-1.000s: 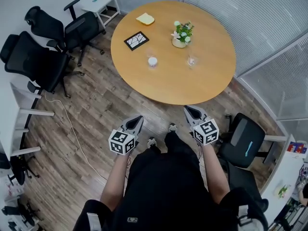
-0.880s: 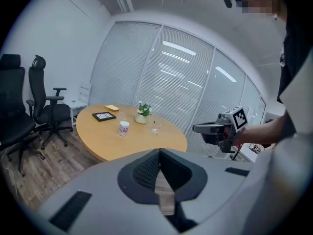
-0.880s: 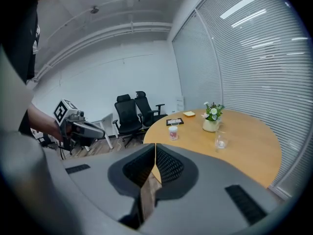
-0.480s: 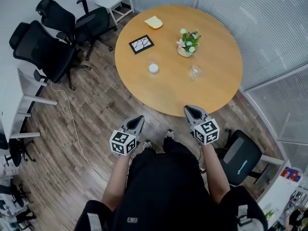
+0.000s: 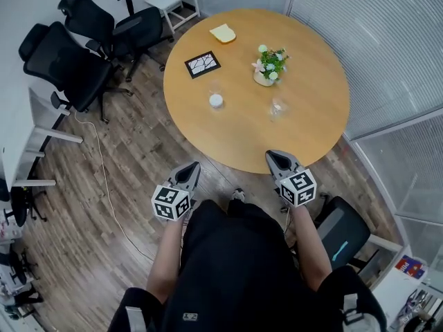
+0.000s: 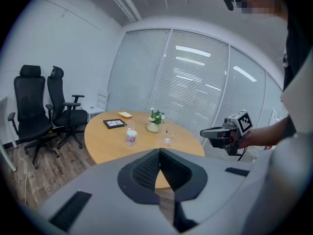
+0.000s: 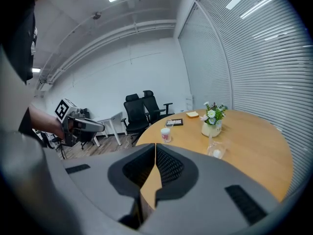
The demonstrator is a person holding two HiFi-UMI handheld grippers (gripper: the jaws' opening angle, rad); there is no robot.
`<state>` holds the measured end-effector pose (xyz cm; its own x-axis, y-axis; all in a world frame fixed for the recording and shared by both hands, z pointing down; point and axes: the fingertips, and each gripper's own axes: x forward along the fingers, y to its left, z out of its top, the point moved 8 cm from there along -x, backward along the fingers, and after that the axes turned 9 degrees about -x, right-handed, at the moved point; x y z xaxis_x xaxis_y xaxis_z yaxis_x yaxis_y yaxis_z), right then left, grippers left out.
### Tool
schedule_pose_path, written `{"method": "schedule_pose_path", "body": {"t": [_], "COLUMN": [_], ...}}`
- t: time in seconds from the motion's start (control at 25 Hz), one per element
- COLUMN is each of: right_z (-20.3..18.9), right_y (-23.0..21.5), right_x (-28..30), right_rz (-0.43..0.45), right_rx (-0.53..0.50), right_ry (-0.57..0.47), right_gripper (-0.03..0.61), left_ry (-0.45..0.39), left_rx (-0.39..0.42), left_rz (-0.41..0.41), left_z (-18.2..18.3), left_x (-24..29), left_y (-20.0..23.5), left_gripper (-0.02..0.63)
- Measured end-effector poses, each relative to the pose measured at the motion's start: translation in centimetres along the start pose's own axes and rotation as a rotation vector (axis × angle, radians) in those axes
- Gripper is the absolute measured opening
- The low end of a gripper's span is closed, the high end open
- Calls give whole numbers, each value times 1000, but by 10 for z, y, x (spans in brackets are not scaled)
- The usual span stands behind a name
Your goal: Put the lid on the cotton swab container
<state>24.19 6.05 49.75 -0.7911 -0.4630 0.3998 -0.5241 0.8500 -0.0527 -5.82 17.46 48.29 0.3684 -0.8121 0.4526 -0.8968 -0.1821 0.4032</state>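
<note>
Meeting room with slatted blinds, plank floor and one round wooden table [image 5: 304, 126]; the person stands at its near edge.

- Left gripper [image 5: 193, 166]: jaws pressed together with nothing between them. It is held short of the table edge.
- Right gripper [image 5: 270, 155]: jaws likewise clenched on nothing. Seen from above, the tips are about at the near rim.
- Cotton swab container [image 5: 217, 100]: small upright cylinder, white at the top, with a red-printed label. It stands left of the table's middle, well apart from both grippers, and looks uncovered.
- Clear piece [image 5: 277, 107]: transparent, with something white inside. It sits right of the container, near the flower pot [image 5: 265, 59]. Probably the lid, but too small to be sure.
- Far side: black framed tile [image 5: 203, 63] and yellow pad [image 5: 223, 33].
- Off the table, left: office chairs [image 5: 66, 54].

Handling note: the task is not yet begun, and the step in hand is the reach.
- Both jaws must part before contact.
- The right gripper is best placed to take the clear piece, lightly and by its rim, since thin plastic likely flexes and slips.
- The left gripper should steady the container low on its wall, so it does not tip as the lid comes down level.
</note>
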Motion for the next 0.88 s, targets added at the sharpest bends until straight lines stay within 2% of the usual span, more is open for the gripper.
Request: {"method": "schedule_pose_path", "body": {"t": [0.44,0.88], "right_z": [-5,-5], "right_y": [-11,-24], "right_x": [-6,-13], "right_rz": [8,-32], "right_rx": [3,-7], "right_ry": [-4,19], "right_gripper": [6,6], "left_ry": [1,20], "left_rx": [7,22], "left_rz": [-5,-56], "left_z": [1,11], "left_x": [17,44], "left_y": [-11,-6], "left_gripper": [6,6]}}
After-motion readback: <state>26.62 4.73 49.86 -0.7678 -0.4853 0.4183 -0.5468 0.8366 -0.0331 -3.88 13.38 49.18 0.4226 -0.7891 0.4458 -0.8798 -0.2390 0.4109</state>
